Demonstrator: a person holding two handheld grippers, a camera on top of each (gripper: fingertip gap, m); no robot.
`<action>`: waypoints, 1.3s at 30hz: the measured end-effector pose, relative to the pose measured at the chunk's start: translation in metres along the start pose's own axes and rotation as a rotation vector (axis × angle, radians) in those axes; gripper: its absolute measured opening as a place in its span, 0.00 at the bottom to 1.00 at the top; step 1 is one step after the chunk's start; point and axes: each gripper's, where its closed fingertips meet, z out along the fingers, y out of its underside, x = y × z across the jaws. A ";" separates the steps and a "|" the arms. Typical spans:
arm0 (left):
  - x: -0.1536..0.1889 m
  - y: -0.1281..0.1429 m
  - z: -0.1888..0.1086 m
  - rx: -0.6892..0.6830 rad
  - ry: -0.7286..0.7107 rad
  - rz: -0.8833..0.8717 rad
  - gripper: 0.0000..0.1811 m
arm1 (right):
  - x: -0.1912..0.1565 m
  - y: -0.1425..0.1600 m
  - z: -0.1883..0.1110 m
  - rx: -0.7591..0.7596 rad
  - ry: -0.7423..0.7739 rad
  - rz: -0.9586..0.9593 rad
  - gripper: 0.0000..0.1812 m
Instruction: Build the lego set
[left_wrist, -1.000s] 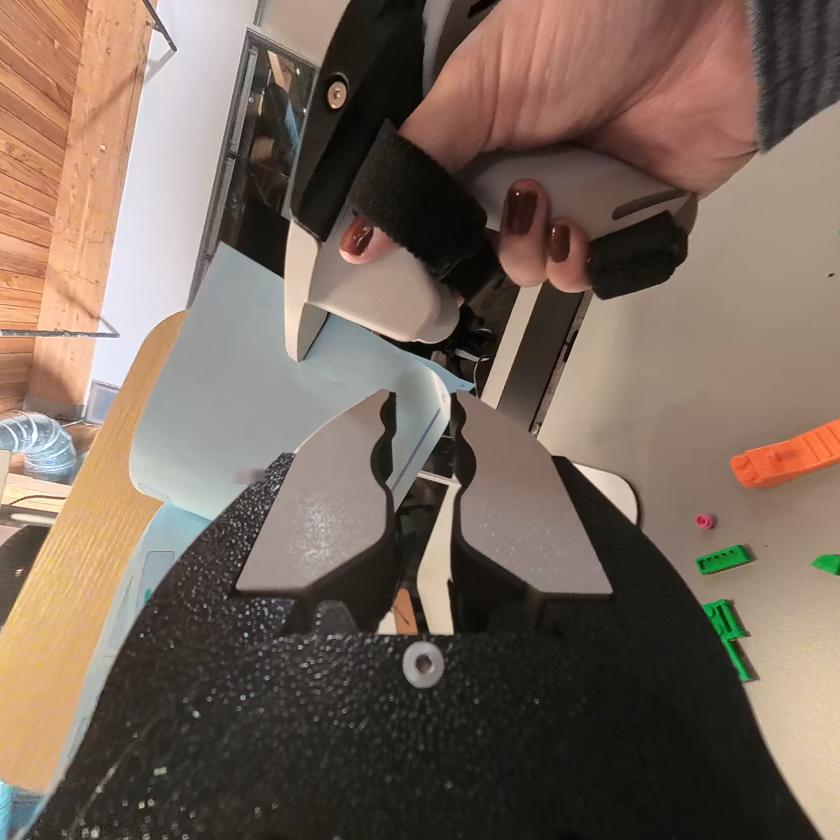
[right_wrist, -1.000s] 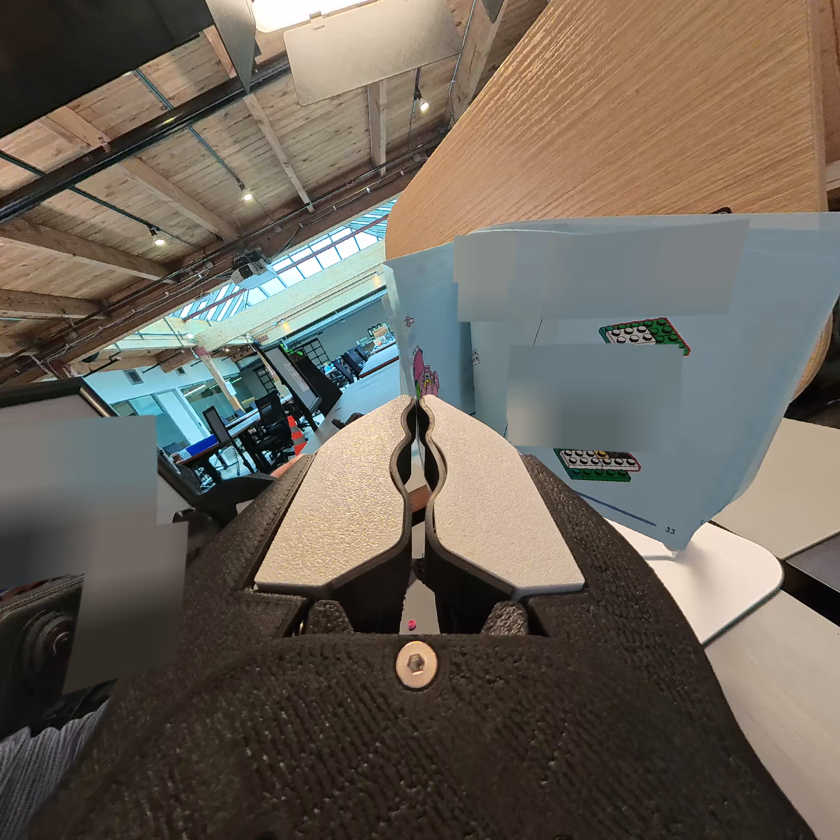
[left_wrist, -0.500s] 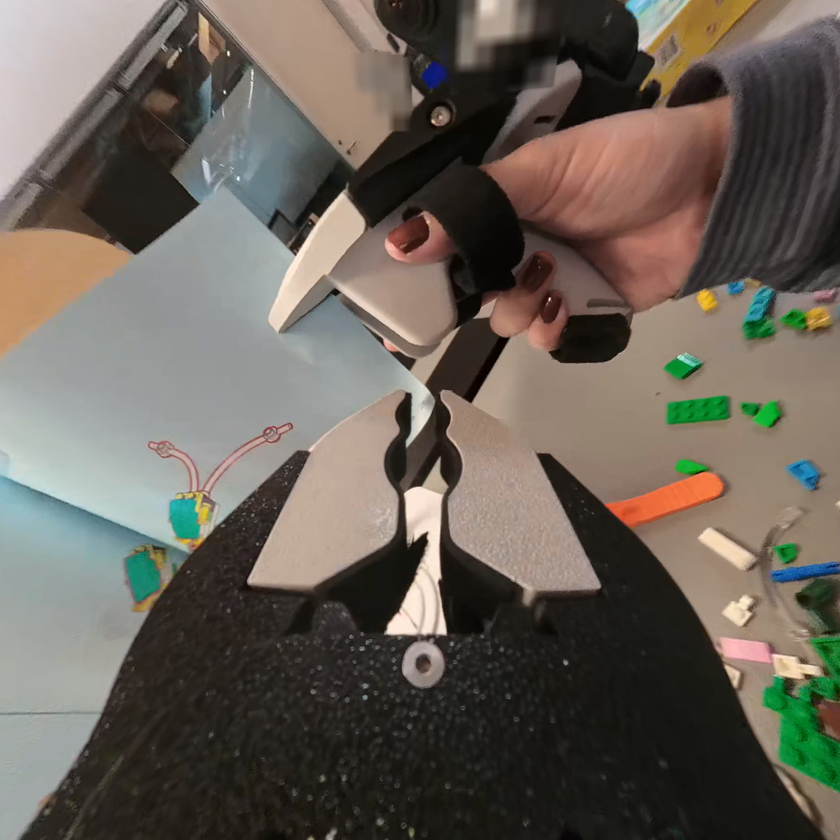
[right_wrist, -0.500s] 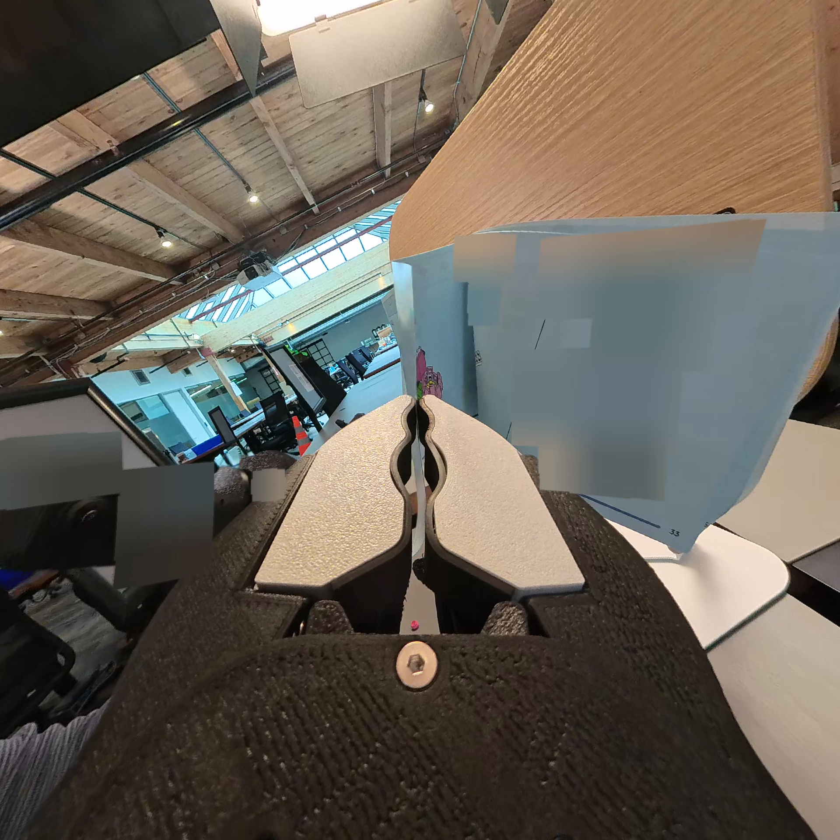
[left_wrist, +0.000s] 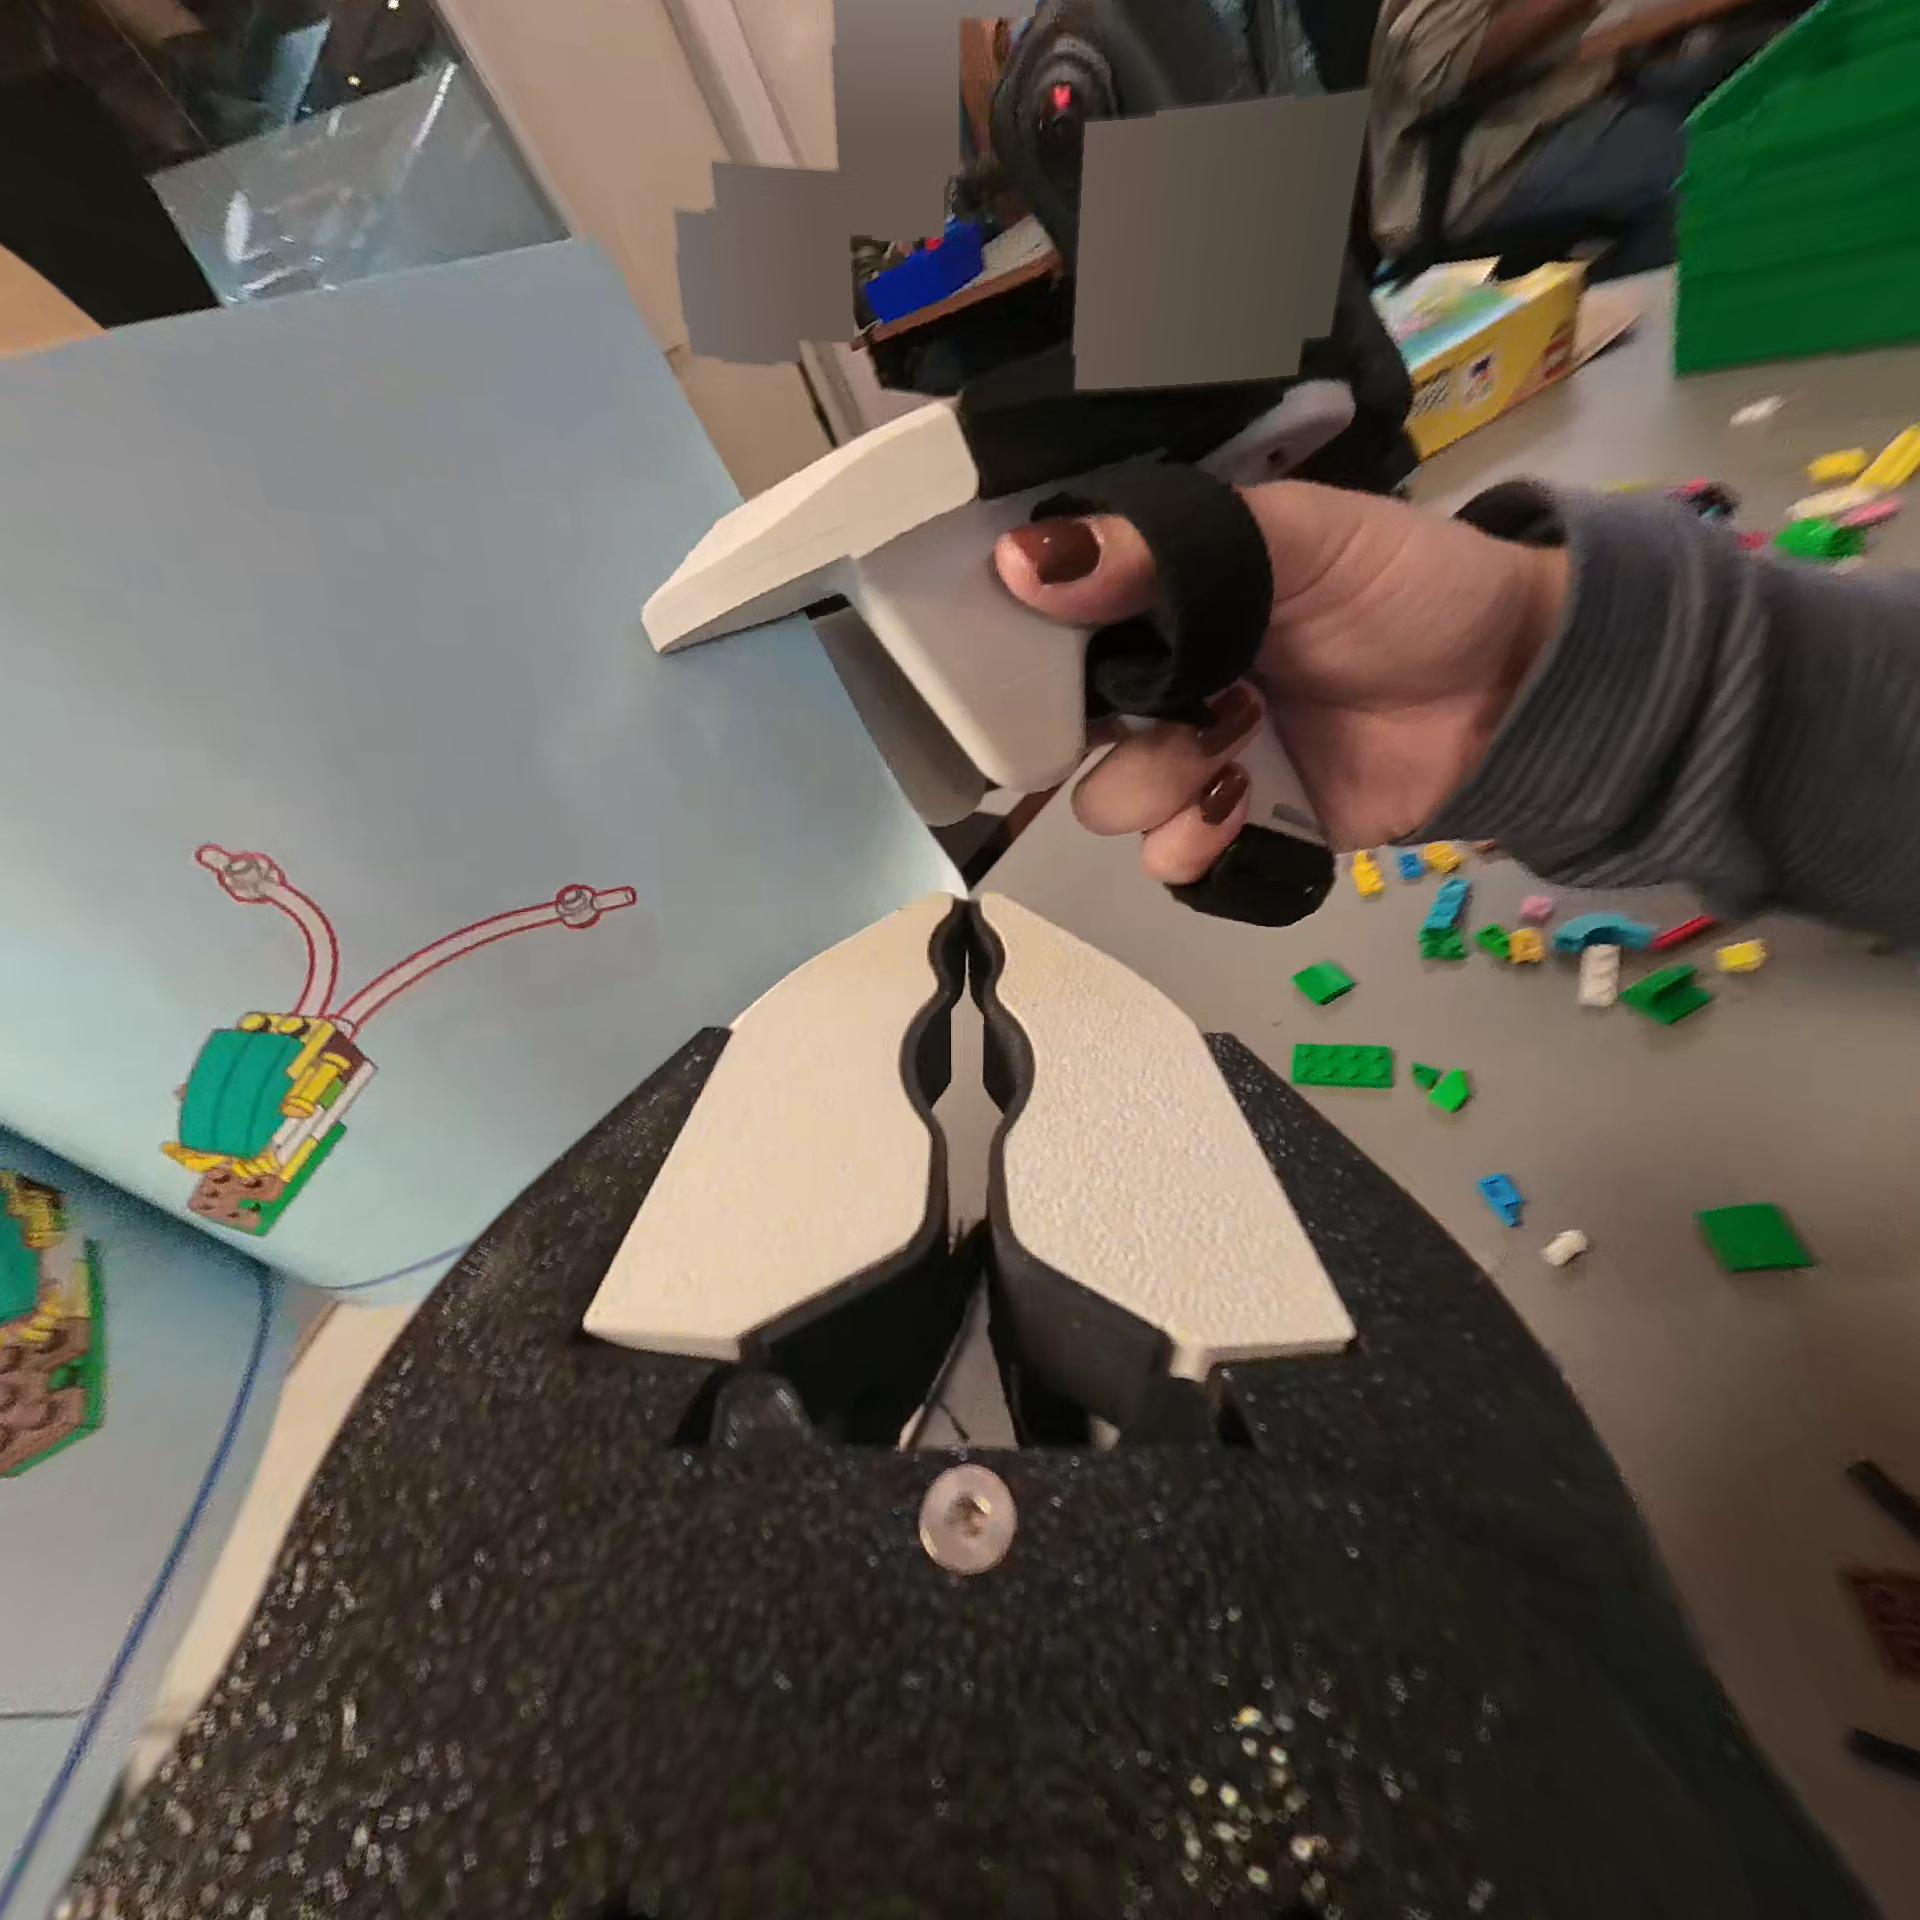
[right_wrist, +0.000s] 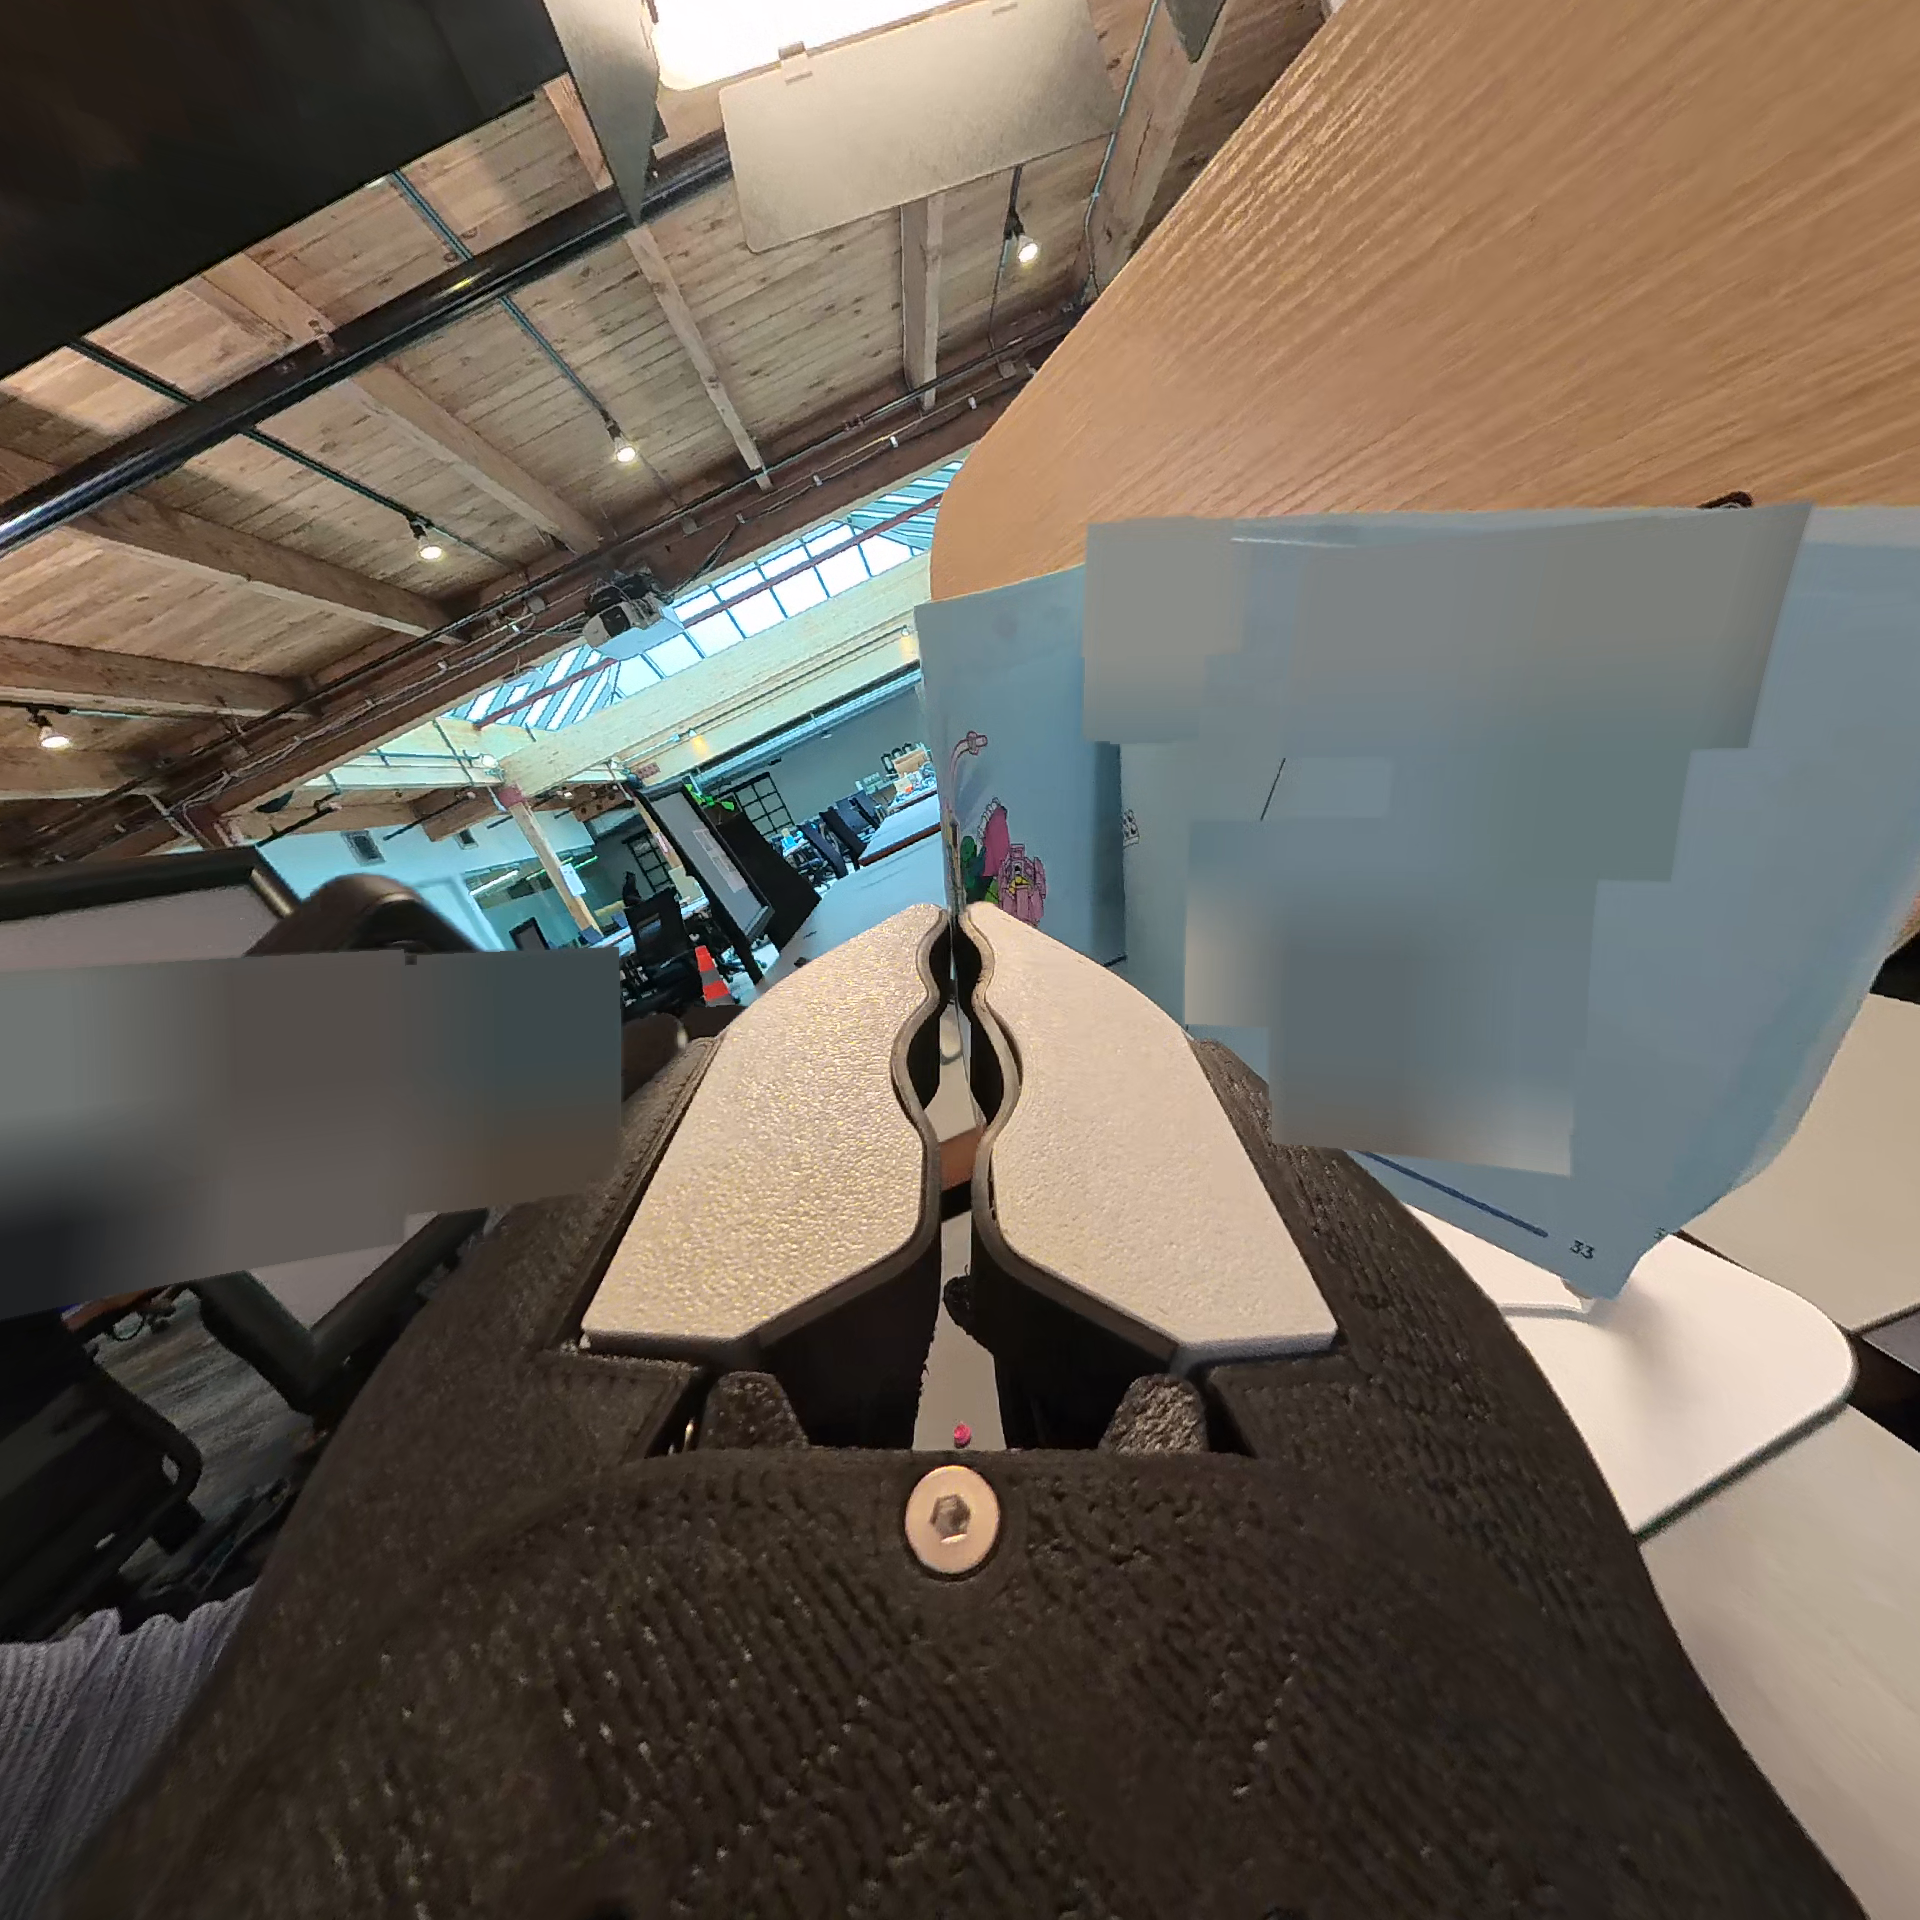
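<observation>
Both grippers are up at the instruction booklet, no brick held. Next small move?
Probably let the right gripper finish turning the booklet page: its fingers are shut on the page's edge. The left gripper is shut at the page's corner, holding nothing I can make out; loose bricks wait on the table.

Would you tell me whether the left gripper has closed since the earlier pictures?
Yes. The left gripper has narrowed its gap to almost nothing, its tips now meeting at the corner of the blue instruction page.
</observation>
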 end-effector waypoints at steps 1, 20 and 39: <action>0.001 -0.001 -0.001 0.017 0.026 -0.036 0.00 | -0.001 -0.001 0.000 0.003 -0.007 -0.001 0.00; 0.008 -0.012 -0.014 0.161 0.206 -0.262 0.03 | -0.013 -0.002 0.001 0.019 -0.068 -0.034 0.00; -0.049 -0.024 -0.034 0.163 -0.263 -0.100 0.15 | -0.009 0.001 0.005 -0.004 0.200 -0.597 0.00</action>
